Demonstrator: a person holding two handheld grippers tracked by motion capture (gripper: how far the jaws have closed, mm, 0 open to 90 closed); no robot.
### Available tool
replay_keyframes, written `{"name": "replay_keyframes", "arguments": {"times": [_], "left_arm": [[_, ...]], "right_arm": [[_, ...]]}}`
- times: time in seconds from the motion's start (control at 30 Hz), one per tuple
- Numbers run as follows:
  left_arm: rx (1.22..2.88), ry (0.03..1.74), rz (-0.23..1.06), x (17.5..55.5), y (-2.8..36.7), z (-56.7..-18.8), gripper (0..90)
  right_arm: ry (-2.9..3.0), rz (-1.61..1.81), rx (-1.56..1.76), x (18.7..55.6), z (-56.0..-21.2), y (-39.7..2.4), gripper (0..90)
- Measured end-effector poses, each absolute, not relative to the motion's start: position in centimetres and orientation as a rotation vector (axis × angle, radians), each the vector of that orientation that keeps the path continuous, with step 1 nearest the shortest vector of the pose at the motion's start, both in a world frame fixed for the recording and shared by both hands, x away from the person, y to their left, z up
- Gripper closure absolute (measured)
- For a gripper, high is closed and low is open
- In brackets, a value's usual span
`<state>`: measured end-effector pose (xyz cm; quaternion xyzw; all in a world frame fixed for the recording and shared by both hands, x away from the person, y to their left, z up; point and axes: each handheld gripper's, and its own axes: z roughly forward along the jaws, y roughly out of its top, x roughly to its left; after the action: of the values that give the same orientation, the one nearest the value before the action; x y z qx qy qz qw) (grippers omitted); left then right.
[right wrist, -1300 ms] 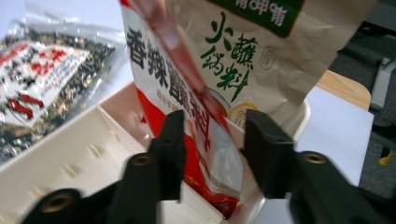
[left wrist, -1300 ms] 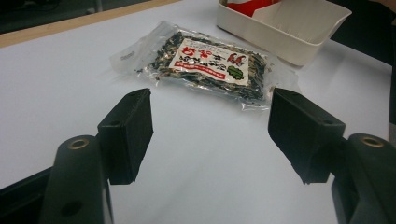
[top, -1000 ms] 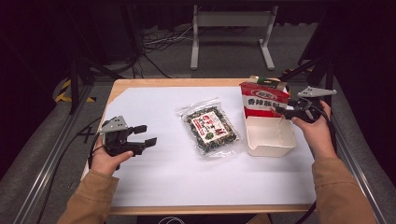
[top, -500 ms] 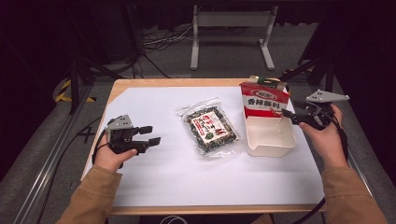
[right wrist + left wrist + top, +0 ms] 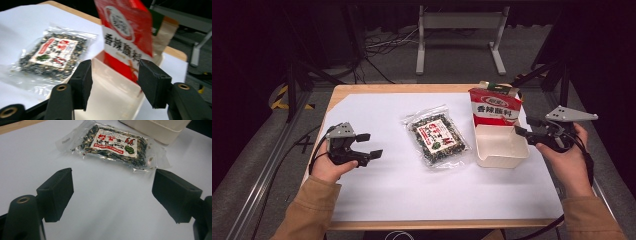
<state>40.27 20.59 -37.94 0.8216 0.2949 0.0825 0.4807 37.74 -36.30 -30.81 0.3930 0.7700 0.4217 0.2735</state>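
A clear packet of dark dried flakes with a red and white label (image 5: 437, 140) (image 5: 113, 143) (image 5: 53, 53) lies flat at the table's middle. To its right stands a white tray (image 5: 499, 147) (image 5: 160, 128) (image 5: 110, 95), and a red packet (image 5: 494, 106) (image 5: 127, 32) leans upright in its far end. My left gripper (image 5: 369, 145) (image 5: 113, 182) sits at the left, pointing toward the clear packet, open; its jaws have just been opening with nothing between them. My right gripper (image 5: 526, 126) (image 5: 115, 75) hovers by the tray's right side, open; its jaws have just been closing a little on nothing.
A white sheet (image 5: 412, 190) covers most of the wooden table (image 5: 362, 90). Behind the table stands a metal frame (image 5: 459, 22), with cables on the dark floor around it. The near right corner of the sheet lies bare.
My right hand has drawn back to the right and slightly up, away from the red packet and tray. The left hand has stayed put, with its jaws spread wider.
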Motion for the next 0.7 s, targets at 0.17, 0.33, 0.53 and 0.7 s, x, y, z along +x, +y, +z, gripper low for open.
{"name": "replay_keyframes", "arguments": {"times": [0.17, 0.33, 0.53, 0.7], "left_arm": [[2.019, 0.715, 0.169, 40.2, 20.7, -37.8, 16.2], [2.003, 0.717, 0.159, 40.0, 21.0, -37.5, 12.9], [2.034, 0.686, 0.130, 39.7, 20.5, -37.5, 17.2], [2.024, 0.712, 0.127, 40.0, 20.2, -37.8, 17.6]], "right_arm": [[2.135, 1.181, 1.001, 36.4, -31.2, -34.9, 50.7], [2.170, 1.221, 0.936, 35.3, -31.9, -33.3, 51.0], [2.194, 1.279, 0.867, 34.3, -32.4, -31.6, 49.1], [2.222, 1.309, 0.831, 34.2, -33.3, -30.7, 49.5]]}}
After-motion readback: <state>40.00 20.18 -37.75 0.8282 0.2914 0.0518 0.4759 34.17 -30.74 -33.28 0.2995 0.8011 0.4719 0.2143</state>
